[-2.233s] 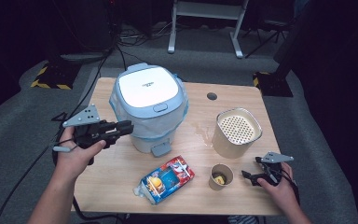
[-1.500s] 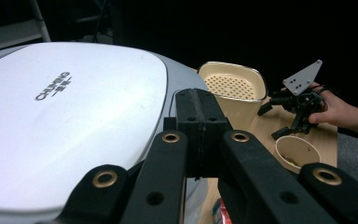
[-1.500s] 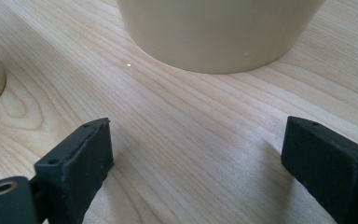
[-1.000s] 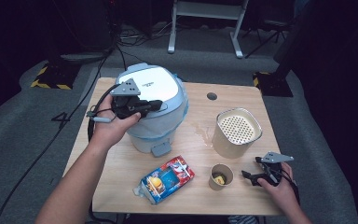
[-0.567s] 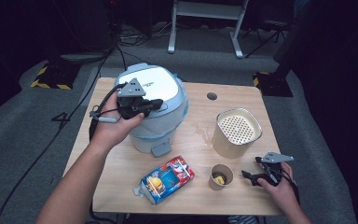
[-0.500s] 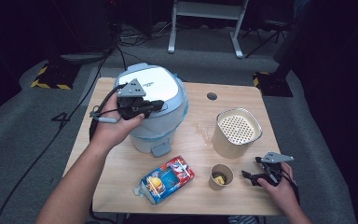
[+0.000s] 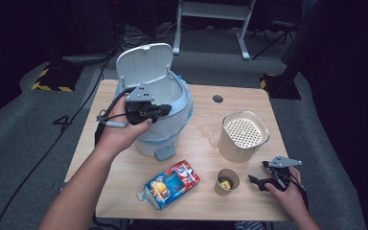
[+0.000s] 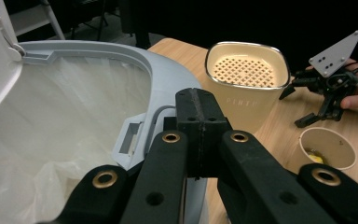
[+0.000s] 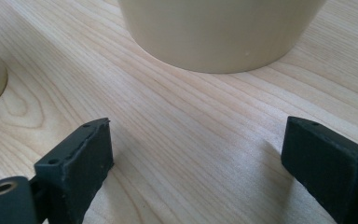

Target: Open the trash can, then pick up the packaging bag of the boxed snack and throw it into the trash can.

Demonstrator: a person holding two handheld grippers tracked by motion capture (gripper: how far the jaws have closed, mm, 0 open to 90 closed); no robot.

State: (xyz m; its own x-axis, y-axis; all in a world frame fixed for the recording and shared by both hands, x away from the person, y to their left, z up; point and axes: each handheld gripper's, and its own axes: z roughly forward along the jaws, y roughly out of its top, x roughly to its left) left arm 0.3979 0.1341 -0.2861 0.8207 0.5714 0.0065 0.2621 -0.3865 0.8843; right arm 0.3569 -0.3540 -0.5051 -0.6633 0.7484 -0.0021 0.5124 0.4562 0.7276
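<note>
The bin (image 7: 160, 120) stands open at the counter's (image 7: 249, 206) left-back; my left gripper (image 7: 165, 109), pinched closed and empty, sits at its front rim. The carton (image 7: 170, 184) lies nearer that hand than my right gripper (image 7: 258, 181), spread wide.

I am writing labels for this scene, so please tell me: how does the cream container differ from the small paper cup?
The cream container is larger and taller than the paper cup. The container carries a perforated top with a metal rim; the cup is open, with something yellow inside. The container stands farther from the person; the cup stands nearer, beside the right claw. Both stand upright on the wooden table.
</note>
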